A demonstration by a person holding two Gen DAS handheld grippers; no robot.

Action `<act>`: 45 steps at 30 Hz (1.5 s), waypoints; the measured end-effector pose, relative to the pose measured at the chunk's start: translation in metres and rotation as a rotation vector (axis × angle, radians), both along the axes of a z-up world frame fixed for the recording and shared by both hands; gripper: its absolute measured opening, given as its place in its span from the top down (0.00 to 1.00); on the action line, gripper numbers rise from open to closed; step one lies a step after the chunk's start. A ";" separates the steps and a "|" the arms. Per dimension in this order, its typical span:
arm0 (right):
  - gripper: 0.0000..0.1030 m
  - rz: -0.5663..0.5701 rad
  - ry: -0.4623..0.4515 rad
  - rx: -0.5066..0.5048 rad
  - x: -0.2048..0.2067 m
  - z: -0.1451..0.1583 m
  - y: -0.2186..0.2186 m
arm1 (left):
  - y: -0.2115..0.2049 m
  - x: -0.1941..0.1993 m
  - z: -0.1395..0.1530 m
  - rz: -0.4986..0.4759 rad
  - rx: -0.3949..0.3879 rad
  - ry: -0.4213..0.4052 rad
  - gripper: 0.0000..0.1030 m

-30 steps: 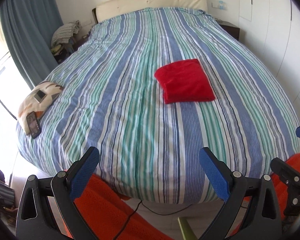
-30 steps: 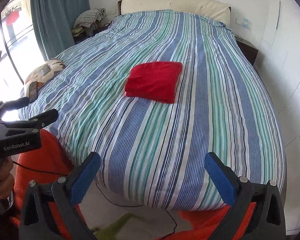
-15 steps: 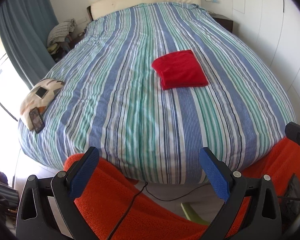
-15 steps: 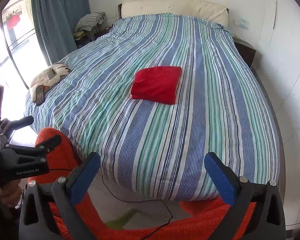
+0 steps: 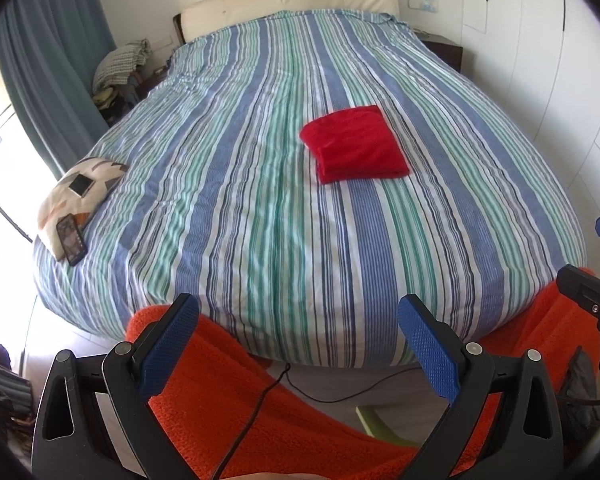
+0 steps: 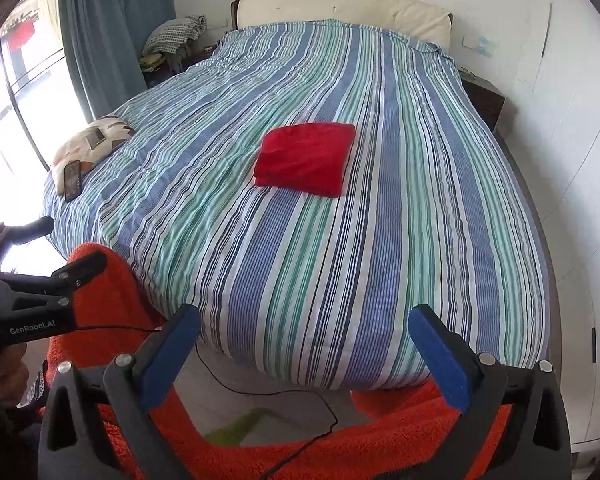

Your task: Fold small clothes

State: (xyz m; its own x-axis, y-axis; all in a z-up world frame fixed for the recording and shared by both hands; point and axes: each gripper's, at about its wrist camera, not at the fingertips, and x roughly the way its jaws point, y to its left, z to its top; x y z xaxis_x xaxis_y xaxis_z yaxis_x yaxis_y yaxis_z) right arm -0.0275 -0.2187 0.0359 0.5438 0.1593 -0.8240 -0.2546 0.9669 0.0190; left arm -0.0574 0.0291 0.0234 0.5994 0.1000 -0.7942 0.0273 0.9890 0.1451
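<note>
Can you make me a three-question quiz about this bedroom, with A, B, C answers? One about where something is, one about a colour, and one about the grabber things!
1. Where does the phone lie?
A. on the patterned cushion at the bed's edge
B. on the red cloth
C. on the floor

2. What colour is the folded cloth on the bed?
A. green
B. red
C. yellow

3. How are the left gripper and right gripper?
A. both shut on the cloth
B. one open, one shut
C. both open and empty

Answers: 1 A, the phone rests on the cushion by the window side. 2 B, it is plain red. 3 C, each pair of blue fingers stands wide apart with nothing between.
</note>
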 end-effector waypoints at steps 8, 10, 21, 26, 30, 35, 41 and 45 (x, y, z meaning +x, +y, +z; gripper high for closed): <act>0.01 0.001 0.004 -0.014 0.002 -0.001 0.004 | 0.006 -0.002 0.006 0.015 0.006 -0.046 0.02; 0.01 0.008 0.005 -0.015 0.004 -0.003 0.007 | 0.009 0.000 0.008 0.022 0.007 -0.057 0.02; 0.01 0.001 -0.013 0.008 0.003 -0.003 0.006 | 0.008 0.014 0.012 0.031 -0.025 -0.039 0.02; 0.01 0.006 -0.012 0.020 0.005 -0.004 0.006 | 0.007 0.014 0.008 0.026 -0.028 -0.037 0.02; 0.01 0.016 -0.012 0.033 0.009 -0.006 0.006 | 0.007 0.016 0.006 0.031 -0.031 -0.032 0.02; 0.01 0.013 -0.014 0.046 0.017 -0.004 0.003 | 0.003 0.019 0.005 0.029 -0.026 -0.015 0.02; 0.01 0.012 -0.037 0.012 0.026 0.006 0.006 | 0.006 0.018 0.008 0.024 -0.055 -0.033 0.02; 0.01 0.007 -0.044 0.018 0.024 0.010 0.007 | 0.007 0.019 0.012 0.021 -0.062 -0.039 0.02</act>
State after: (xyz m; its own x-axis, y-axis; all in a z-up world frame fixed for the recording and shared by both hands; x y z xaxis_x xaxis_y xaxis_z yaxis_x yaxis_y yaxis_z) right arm -0.0032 -0.2114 0.0459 0.5782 0.1774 -0.7964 -0.2619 0.9648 0.0248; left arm -0.0381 0.0366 0.0350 0.6281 0.0643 -0.7754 0.0019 0.9964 0.0842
